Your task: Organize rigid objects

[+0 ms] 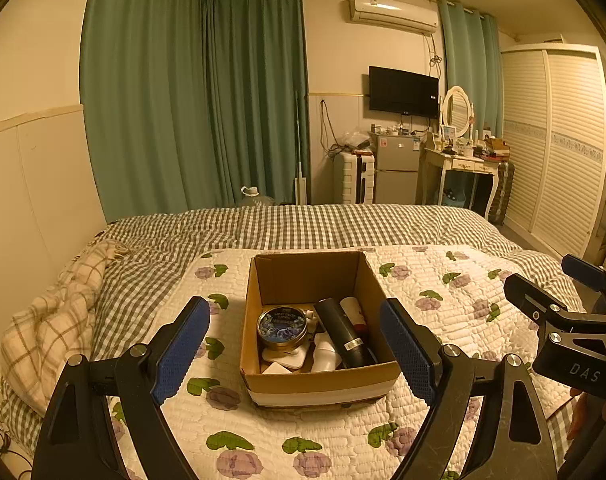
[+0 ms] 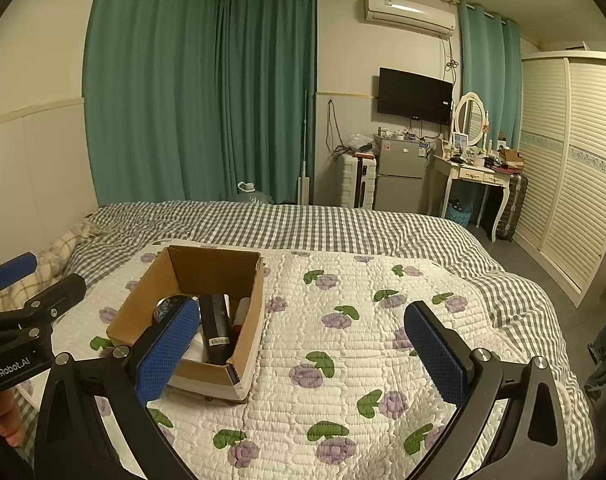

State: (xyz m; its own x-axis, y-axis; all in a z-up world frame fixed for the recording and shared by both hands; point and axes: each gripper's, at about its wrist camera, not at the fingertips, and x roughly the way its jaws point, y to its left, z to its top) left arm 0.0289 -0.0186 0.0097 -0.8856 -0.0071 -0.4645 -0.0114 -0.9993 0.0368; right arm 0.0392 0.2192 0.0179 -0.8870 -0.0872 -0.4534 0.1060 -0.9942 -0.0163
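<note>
An open cardboard box [image 1: 299, 276] sits on the floral quilt [image 1: 423, 292]. Inside lie a round blue tin [image 1: 282, 325], a black cylinder [image 1: 343, 332], a red-and-white tube [image 1: 353, 312] and white items [image 1: 323, 356]. My left gripper [image 1: 299, 348] is open and empty, its fingers spread on either side of the box's near end, above it. My right gripper [image 2: 303, 352] is open and empty over the quilt, right of the box [image 2: 215, 268]. The black cylinder [image 2: 217, 328] shows in the right wrist view too.
The bed has a grey checked cover [image 2: 303, 220] and a plaid blanket [image 1: 55, 320] at the left. Green curtains [image 1: 191, 100], a fridge [image 2: 401, 176], a dressing table [image 2: 475, 172] and a louvred wardrobe [image 2: 575, 160] stand beyond.
</note>
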